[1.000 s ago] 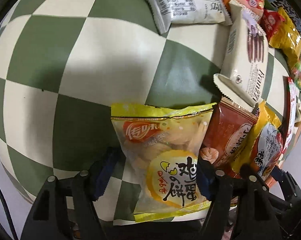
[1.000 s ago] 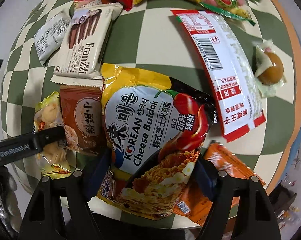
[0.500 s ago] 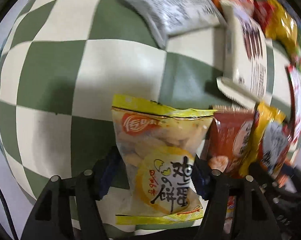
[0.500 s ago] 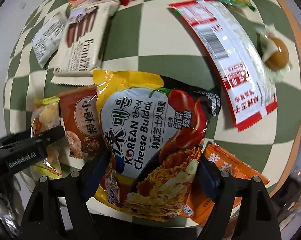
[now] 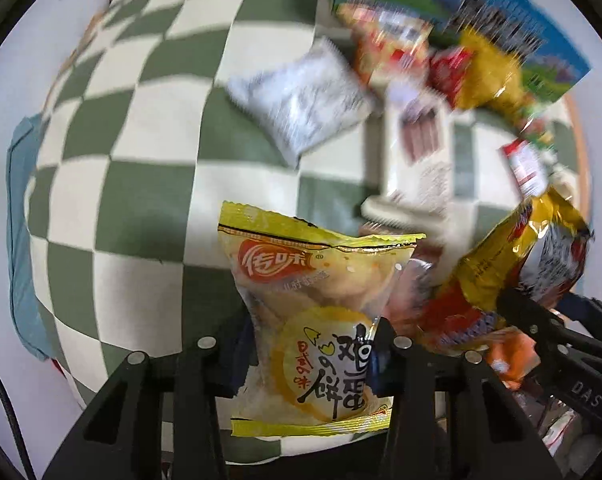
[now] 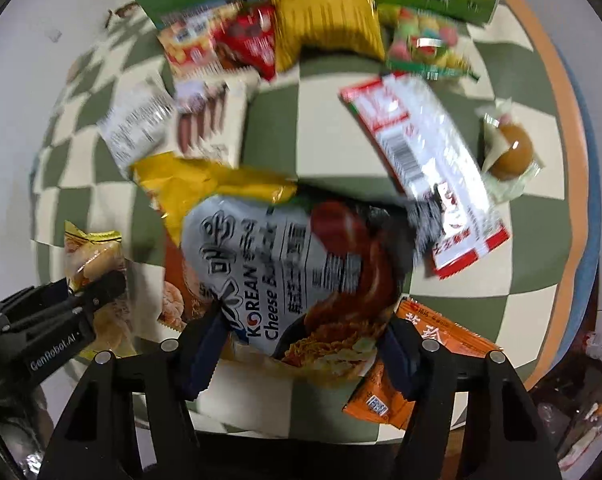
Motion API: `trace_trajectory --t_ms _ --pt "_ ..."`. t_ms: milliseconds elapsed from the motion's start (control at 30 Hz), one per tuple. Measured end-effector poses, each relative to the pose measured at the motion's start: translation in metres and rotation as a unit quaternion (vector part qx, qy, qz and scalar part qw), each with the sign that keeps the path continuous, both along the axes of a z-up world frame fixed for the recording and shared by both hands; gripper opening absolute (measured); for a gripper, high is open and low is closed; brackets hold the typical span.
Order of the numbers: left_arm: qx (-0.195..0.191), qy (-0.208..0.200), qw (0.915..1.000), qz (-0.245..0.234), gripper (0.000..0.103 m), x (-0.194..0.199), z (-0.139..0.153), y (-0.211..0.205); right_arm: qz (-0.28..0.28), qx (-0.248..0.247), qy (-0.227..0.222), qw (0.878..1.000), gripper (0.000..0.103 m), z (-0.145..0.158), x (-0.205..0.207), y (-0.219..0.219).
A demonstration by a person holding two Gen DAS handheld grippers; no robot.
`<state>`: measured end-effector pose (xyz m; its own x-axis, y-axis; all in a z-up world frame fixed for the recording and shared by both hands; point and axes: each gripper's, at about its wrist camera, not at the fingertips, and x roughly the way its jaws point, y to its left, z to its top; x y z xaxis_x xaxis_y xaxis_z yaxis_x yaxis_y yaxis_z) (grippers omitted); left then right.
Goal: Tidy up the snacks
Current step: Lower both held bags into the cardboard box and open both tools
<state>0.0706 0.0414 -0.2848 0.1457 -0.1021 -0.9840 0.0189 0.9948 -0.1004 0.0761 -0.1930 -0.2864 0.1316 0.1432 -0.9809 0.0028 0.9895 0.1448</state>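
Both grippers have just been closing: the left gripper [image 5: 307,354] pinches the egg-cookie packet [image 5: 321,316] upright, apparently clear of the checkered cloth [image 5: 141,184], while beside it the right gripper [image 6: 303,350] clamps the noodle bag [image 6: 285,264].

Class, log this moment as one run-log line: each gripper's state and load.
left gripper: shut on yellow egg-biscuit packet | right gripper: shut on Korean cheese noodle bag | both jaws just closing
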Motion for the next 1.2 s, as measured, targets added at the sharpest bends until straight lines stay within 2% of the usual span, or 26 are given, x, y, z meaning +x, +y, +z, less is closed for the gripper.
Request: trace_trajectory --t_ms 167,300,433,467,500,600,767,833,867,1067,1133,1200 --pt "-0.022 -0.052 0.9984 -0.001 0.041 0.013 0.056 -0.003 0.008 0.031 -0.035 0.999 0.069 0.057 0.018 -0.030" --pt "-0.033 -0.100 0.9944 0.000 0.041 0.088 0.138 -0.058 0.015 0.059 -0.075 0.995 0.069 0.117 0.042 -0.049" --pt "-0.053 -0.142 0.9884 -0.011 0.041 0.142 0.194 -0.089 0.022 0.087 -0.110 0.990 0.069 0.169 0.077 -0.076" --pt "-0.054 -0.153 0.9866 -0.015 0.041 0.155 0.204 -0.095 0.024 0.092 -0.121 0.988 0.069 0.184 0.088 -0.086" --pt "-0.053 -0.165 0.9847 -0.021 0.041 0.171 0.215 -0.102 0.026 0.094 -0.129 0.987 0.069 0.200 0.101 -0.077" --pt "-0.057 -0.180 0.9816 -0.029 0.041 0.216 0.237 -0.118 0.037 0.098 -0.148 0.983 0.069 0.235 0.137 -0.104" --pt "-0.052 -0.167 0.9839 -0.034 0.041 0.295 0.237 -0.134 0.063 0.073 -0.155 0.983 0.069 0.272 0.213 -0.117" --pt "-0.055 -0.149 0.9869 -0.030 0.041 0.326 0.226 -0.135 0.075 0.056 -0.149 0.984 0.069 0.273 0.245 -0.118" --pt "-0.055 -0.141 0.9882 -0.026 0.041 0.336 0.220 -0.136 0.078 0.050 -0.143 0.985 0.069 0.261 0.267 -0.102" --pt "-0.051 -0.088 0.9947 -0.016 0.041 0.392 0.173 -0.142 0.097 0.045 -0.059 0.993 0.069 0.222 0.343 -0.108" --pt "-0.044 -0.071 0.9964 -0.016 0.041 0.406 0.154 -0.145 0.095 0.043 -0.022 0.994 0.069 0.200 0.365 -0.113" --pt "-0.029 -0.052 0.9981 -0.015 0.041 0.418 0.136 -0.148 0.093 0.038 0.018 0.995 0.069 0.161 0.382 -0.113"
